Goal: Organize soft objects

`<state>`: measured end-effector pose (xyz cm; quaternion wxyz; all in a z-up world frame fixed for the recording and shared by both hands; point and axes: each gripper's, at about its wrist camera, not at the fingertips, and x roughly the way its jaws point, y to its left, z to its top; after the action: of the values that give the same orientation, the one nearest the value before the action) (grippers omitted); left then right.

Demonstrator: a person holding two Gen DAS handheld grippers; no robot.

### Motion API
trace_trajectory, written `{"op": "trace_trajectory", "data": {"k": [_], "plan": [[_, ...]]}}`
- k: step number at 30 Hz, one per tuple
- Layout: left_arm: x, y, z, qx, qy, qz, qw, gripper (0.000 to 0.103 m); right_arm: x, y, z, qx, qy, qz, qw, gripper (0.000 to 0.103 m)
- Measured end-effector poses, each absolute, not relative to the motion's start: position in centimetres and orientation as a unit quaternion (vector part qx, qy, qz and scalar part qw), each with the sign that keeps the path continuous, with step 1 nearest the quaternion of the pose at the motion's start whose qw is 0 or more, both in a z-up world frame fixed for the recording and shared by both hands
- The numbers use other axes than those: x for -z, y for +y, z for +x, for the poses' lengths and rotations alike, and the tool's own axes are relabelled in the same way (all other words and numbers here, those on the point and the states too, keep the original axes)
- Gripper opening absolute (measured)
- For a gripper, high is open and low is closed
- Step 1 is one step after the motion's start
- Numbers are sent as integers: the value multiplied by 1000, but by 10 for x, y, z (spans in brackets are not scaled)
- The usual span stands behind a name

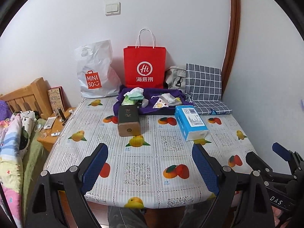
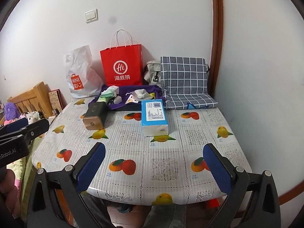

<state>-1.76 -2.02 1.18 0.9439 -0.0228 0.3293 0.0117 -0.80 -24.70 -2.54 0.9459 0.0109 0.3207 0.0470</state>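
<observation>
Both your left gripper (image 1: 150, 163) and right gripper (image 2: 153, 163) hover with jaws spread, empty, over the table's (image 1: 144, 172) near edge. The soft items sit heaped on the purple cloth (image 1: 133, 95), touching the red bag's (image 1: 144, 66) base.

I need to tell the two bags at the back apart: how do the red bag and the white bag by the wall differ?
The red bag is stiff paper standing upright and square, while the white bag is crumpled plastic that slumps. The red bag has white twisted cord handles and a round white logo; the white bag has a cut-out hand hole and an orange bag-shaped logo. Both lean against the wall at the table's far edge.
</observation>
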Motion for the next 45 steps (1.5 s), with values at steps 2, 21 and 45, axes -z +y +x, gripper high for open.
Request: {"op": "trace_trajectory", "data": {"k": [2, 21, 45], "plan": [[-12, -20, -18, -11, 329, -23, 944, 90, 25, -246, -10, -47, 319, 10, 946, 101], [-12, -23, -23, -8, 330, -22, 944, 90, 24, -242, -14, -54, 317, 9, 947, 101], [-12, -21, -23, -8, 331, -23, 943, 90, 24, -242, -16, -54, 315, 9, 947, 101]]}}
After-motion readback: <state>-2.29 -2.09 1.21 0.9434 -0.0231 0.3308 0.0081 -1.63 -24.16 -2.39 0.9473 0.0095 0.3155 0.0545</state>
